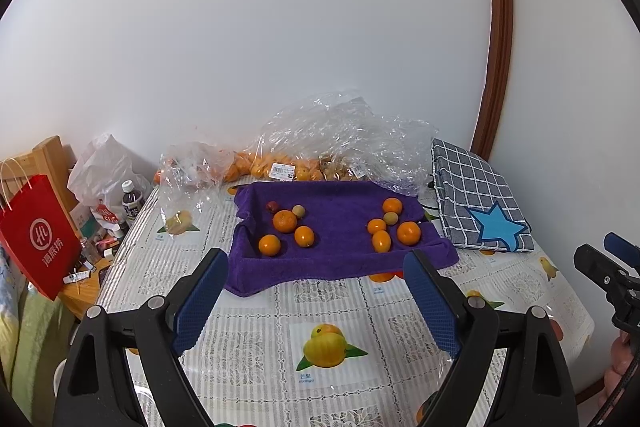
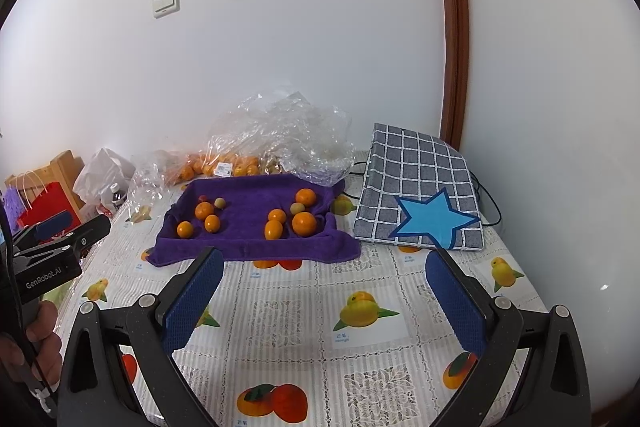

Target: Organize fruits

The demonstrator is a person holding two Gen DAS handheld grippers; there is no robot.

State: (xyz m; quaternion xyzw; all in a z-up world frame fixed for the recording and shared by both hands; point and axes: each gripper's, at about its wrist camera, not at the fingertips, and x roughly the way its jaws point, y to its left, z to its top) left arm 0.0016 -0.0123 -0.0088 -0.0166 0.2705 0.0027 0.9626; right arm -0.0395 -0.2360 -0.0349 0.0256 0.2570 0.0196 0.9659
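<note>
A purple towel [image 1: 340, 259] [image 2: 248, 239] lies on the table and bears two clusters of fruit. The left cluster has several oranges [image 1: 285, 221] [image 2: 204, 210], a small red fruit [image 1: 272, 206] and a pale round fruit [image 1: 298, 211]. The right cluster has several oranges [image 1: 409, 233] [image 2: 304, 223] and a pale fruit [image 1: 390, 218]. My left gripper [image 1: 316, 301] is open and empty, in front of the towel. My right gripper [image 2: 324, 303] is open and empty, in front of the towel's right part. Each gripper shows at the edge of the other's view.
Clear plastic bags [image 1: 340, 135] [image 2: 280, 135] with more oranges lie behind the towel by the wall. A checked cloth with a blue star [image 1: 480, 207] [image 2: 420, 195] lies at the right. A red paper bag [image 1: 36, 239] and a bottle [image 1: 132, 201] stand at the left.
</note>
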